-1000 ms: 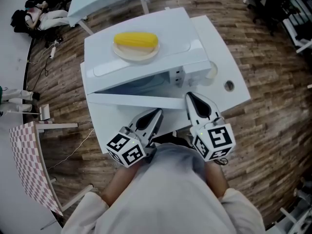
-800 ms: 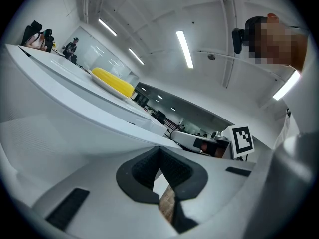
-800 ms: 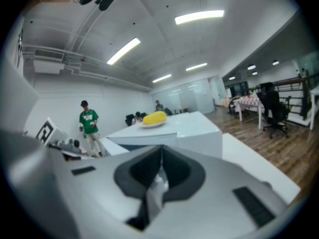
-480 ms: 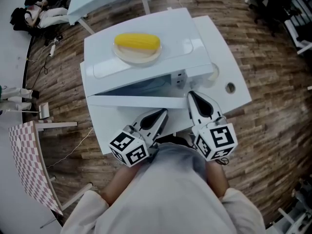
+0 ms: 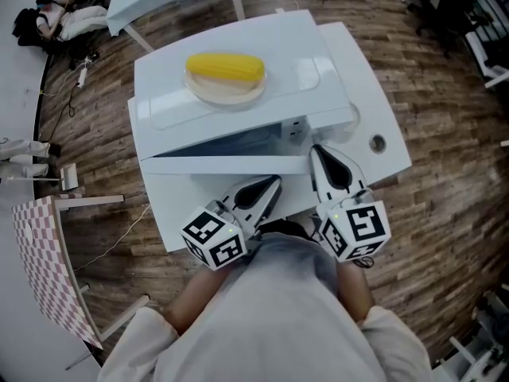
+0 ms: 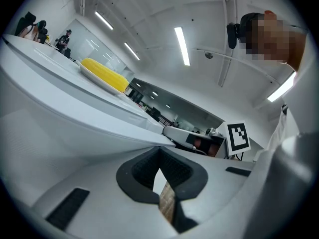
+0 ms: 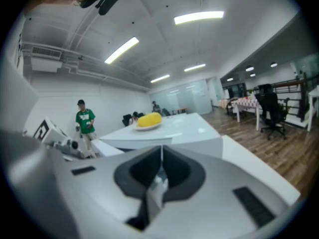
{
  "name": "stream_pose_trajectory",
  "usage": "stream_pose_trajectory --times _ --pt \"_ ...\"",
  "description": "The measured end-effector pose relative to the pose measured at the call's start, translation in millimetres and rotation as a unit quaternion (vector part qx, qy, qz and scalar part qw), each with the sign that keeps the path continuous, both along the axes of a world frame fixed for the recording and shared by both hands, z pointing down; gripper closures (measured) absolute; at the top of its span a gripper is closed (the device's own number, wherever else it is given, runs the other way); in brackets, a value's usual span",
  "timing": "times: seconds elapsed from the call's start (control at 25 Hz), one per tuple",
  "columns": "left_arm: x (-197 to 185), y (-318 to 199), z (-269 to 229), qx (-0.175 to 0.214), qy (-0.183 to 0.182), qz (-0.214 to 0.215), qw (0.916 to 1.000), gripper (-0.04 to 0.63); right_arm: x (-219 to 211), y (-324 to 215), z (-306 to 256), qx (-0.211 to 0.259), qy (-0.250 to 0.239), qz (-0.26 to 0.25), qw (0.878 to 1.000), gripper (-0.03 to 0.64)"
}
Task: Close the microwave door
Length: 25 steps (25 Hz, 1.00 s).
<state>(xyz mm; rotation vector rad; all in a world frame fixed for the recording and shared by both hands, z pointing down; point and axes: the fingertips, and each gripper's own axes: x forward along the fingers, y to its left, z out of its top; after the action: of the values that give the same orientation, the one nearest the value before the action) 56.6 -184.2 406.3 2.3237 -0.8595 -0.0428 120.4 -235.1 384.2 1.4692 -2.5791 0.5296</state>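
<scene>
On a white tabletop (image 5: 362,70), the microwave (image 5: 294,46) at 12 o'clock stands with its door (image 5: 215,165) ajar, the cavity largely hidden. The left gripper (image 5: 274,184) and right gripper (image 5: 319,152), jaws pressed together and empty, point at the door; contact is unclear.

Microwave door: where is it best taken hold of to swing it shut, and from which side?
Take the microwave door at its free right end, from the person's side. It stands ajar, a flat panel hinged at left with no handle visible, so pushing its outer face likely beats pinching. The right gripper, jaws together, is nearest.
</scene>
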Motion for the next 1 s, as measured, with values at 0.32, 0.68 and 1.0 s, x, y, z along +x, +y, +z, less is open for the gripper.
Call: stream_pose_trajectory --times 0.32,0.68,1.0 --pt "-0.7 -7.8 -0.1 -0.004 0.003 0.004 1.0000 0.577 0.6 -10.1 -1.3 0.006 0.001 0.011 1.000 0.592" --pt "-1.1 -12.3 -0.3 -0.004 0.008 0.011 0.9999 0.577 0.7 -16.5 -1.4 0.005 0.001 0.022 1.000 0.592" --pt "-4.7 -19.2 0.1 -0.008 0.013 0.007 0.9999 0.577 0.1 -23.8 -2.6 0.007 0.010 0.027 1.000 0.592"
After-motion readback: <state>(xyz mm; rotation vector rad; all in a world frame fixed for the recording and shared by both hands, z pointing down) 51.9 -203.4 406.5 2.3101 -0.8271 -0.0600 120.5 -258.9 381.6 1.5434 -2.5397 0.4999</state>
